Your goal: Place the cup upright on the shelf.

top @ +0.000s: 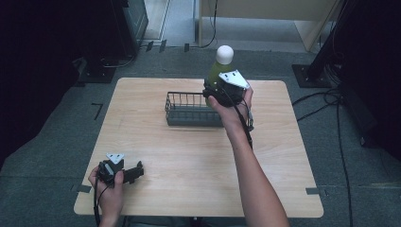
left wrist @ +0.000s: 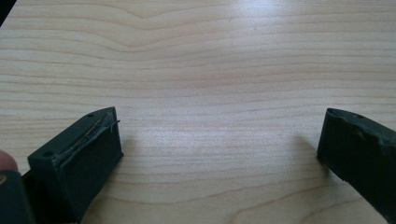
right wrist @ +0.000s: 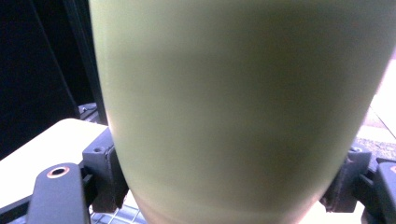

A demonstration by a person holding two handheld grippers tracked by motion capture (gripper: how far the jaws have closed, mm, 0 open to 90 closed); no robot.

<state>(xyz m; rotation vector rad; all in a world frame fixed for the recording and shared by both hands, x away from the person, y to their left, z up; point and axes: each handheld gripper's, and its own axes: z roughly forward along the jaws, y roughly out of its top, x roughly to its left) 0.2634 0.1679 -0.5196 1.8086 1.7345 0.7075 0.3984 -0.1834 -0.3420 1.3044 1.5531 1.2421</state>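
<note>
Over the basket: we hold the green bottle in the air, upright, white cap on top, above the right end of the wire basket.
Right gripper: our jaws are clamped on the bottle's lower body, one on either side; in the right gripper view the green wall stands right between them.
Left gripper: our jaws stand wide apart with bare table between them; it rests near the front left corner, well apart from the basket.
Done so far: we judge the pick-up finished, since the bottle is off the table and carried at the basket.
Left to do: we reckon the bottle must yet go down into the basket and be let go; we cannot tell how well it lines up with the opening.
</note>
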